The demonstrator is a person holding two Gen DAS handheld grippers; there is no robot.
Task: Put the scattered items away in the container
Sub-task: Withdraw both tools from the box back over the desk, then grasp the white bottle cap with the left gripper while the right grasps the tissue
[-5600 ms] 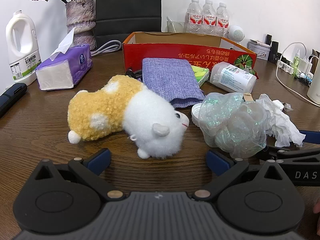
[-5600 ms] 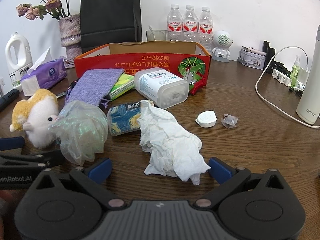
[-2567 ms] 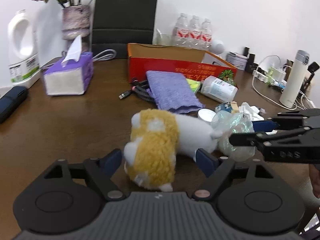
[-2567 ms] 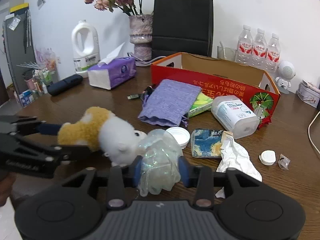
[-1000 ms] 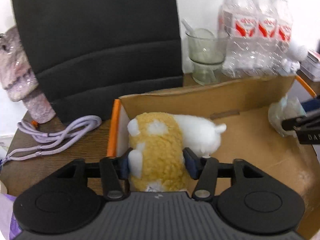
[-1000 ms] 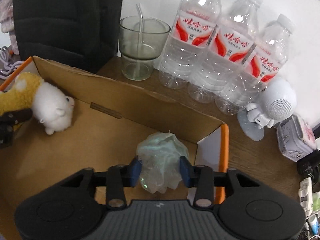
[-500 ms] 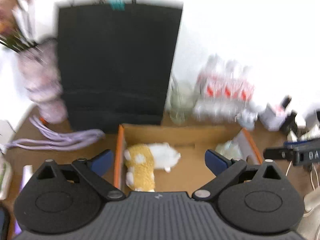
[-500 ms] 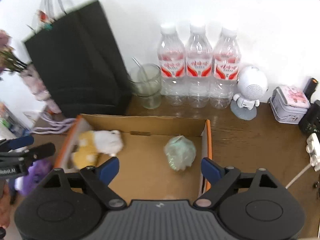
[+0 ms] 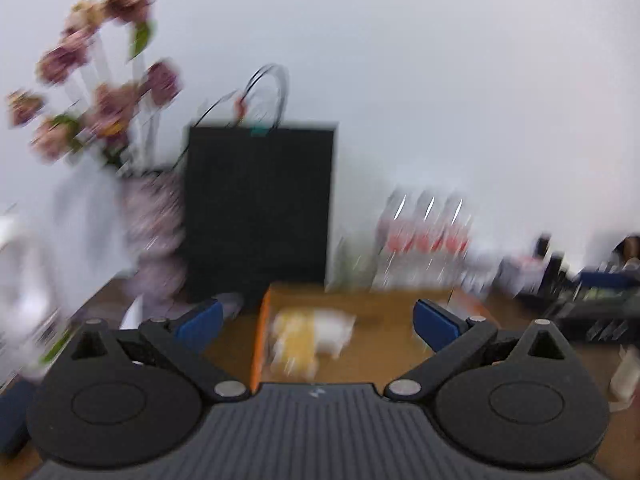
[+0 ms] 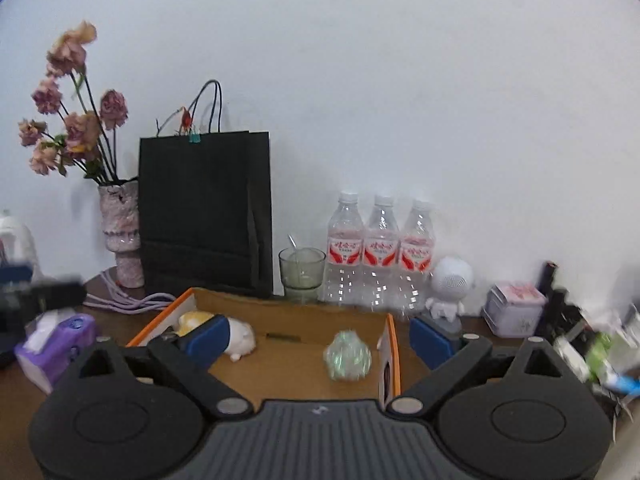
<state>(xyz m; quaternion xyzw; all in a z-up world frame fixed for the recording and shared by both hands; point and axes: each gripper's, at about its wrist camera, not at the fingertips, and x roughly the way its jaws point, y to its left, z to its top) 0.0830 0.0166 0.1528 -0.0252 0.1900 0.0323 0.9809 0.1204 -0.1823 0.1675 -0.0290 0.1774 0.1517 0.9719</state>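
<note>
The cardboard box [image 10: 288, 308] with orange edges stands in front of me, also in the blurred left wrist view [image 9: 260, 344]. The yellow-and-white plush toy [image 9: 308, 336] lies at the box's left end, also in the right wrist view [image 10: 236, 340]. The crumpled iridescent plastic ball [image 10: 347, 356] lies at the box's right end. My left gripper [image 9: 316, 320] is open and empty, raised above and behind the box. My right gripper [image 10: 320, 338] is open and empty, also raised behind the box. The left gripper shows blurred at the left of the right wrist view [image 10: 40, 296].
Behind the box stand a black paper bag [image 10: 206, 212], a vase of dried flowers [image 10: 120, 236], a glass [image 10: 301, 274], three water bottles [image 10: 380, 252] and a small white robot figure [image 10: 450, 284]. A purple tissue pack [image 10: 60, 340] lies to the left, a tin [image 10: 516, 308] to the right.
Both grippers have let go of their items in the box, opened, and pulled up and back. The plush and the plastic ball stay in the box.
</note>
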